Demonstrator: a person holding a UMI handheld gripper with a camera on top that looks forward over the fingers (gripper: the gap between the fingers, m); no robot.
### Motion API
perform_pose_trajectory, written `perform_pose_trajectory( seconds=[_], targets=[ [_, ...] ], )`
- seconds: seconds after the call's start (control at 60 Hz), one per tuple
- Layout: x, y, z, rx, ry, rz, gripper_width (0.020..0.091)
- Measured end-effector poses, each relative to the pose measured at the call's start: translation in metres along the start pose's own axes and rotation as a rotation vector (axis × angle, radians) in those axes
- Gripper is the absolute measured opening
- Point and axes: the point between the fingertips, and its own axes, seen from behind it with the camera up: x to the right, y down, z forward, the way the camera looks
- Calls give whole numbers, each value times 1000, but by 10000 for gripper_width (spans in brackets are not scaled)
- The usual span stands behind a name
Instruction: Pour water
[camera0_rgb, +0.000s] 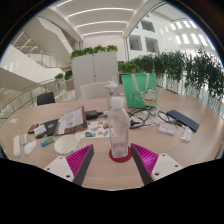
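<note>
A clear plastic water bottle with a white cap stands upright on a round red coaster on the wooden table. My gripper is open, its two magenta pads spread wide to either side. The bottle's base sits just ahead of the fingertips, roughly centred between them, with a clear gap at each side. Nothing is held.
Clutter lies behind the bottle: papers and a laptop to the left, a green bag behind, a dark flat case to the right, cables and small items. A white chair and planters stand beyond the table.
</note>
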Motion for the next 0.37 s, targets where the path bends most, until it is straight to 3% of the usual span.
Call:
perform_pose_trajectory(
  seconds=[0.367],
  targets=[
    [-62, 0, -218, 41, 61, -29, 832]
  ],
)
